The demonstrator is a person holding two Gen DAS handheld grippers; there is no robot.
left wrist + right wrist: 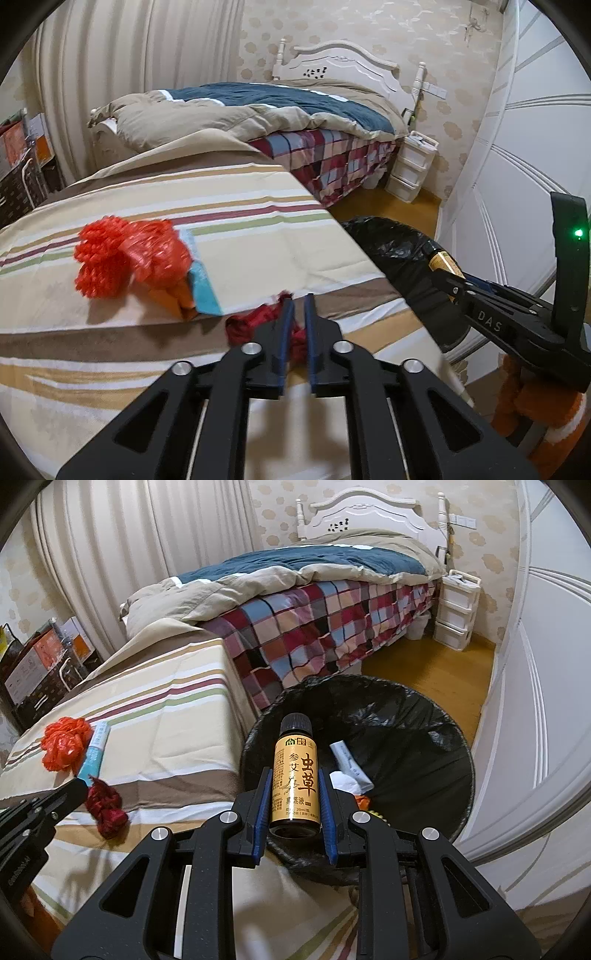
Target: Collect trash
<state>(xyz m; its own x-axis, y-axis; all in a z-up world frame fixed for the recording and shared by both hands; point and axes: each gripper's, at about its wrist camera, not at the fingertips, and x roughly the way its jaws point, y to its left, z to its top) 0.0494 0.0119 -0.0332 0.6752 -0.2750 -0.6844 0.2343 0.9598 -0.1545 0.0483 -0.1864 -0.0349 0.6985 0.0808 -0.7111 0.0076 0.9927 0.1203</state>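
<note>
Nearest the right wrist camera, a small brown bottle [294, 775] with a gold label sits clamped between the jaws of the right gripper [294, 775], cap pointing away and tilted over the bin [424, 716]. That bin stands on the floor just beside the striped counter [177, 709], lined with a black bag, and white paper scraps [347, 768] already lie inside; holding the bottle above the opening seems meant to let it drop straight in once the jaws part.

From the left wrist view, the left gripper [299, 299] has its jaws nearly together around a dark red crumpled wrapper [255, 321] lying near the counter's edge. Red material shows between and beside the blue pads, so it appears pinched, though how firmly is hard to judge.

Farther back on the counter, an orange-red plastic bag [125, 254] lies bunched up, touching a light blue packet [203, 284]. Both look like trash not yet collected.

Placing the bin at the counter's corner keeps each carry short. Judging by this, the bottle is about to be released and the red wrapper follows.
</note>
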